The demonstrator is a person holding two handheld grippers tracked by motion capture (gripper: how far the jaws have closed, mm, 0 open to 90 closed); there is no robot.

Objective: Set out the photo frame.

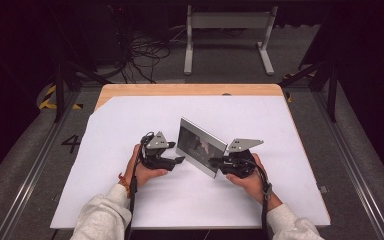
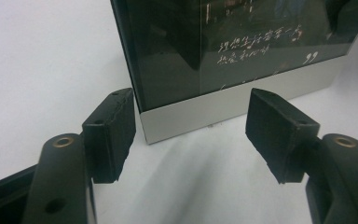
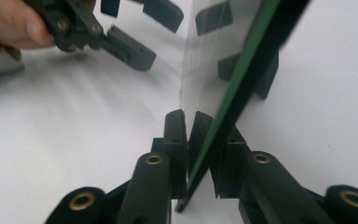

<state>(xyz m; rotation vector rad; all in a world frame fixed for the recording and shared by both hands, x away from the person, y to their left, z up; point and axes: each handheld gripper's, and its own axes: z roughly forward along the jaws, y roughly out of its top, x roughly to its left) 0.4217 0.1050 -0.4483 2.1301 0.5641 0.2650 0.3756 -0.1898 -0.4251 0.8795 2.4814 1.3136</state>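
We see the framed panel standing upright on the white sheet, mid-table, between both grippers. Right gripper clamps the panel's near edge, jaws closed on it. Left gripper sits just in front of the panel's lower corner, jaws wide apart, not touching it.

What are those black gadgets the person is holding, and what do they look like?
Two handheld grippers: left gripper and right gripper. Each is black with two blocky jaws, brass-coloured rivets, a grey three-cornered plate on top and a black cable trailing back. The person wears light grey sleeves.
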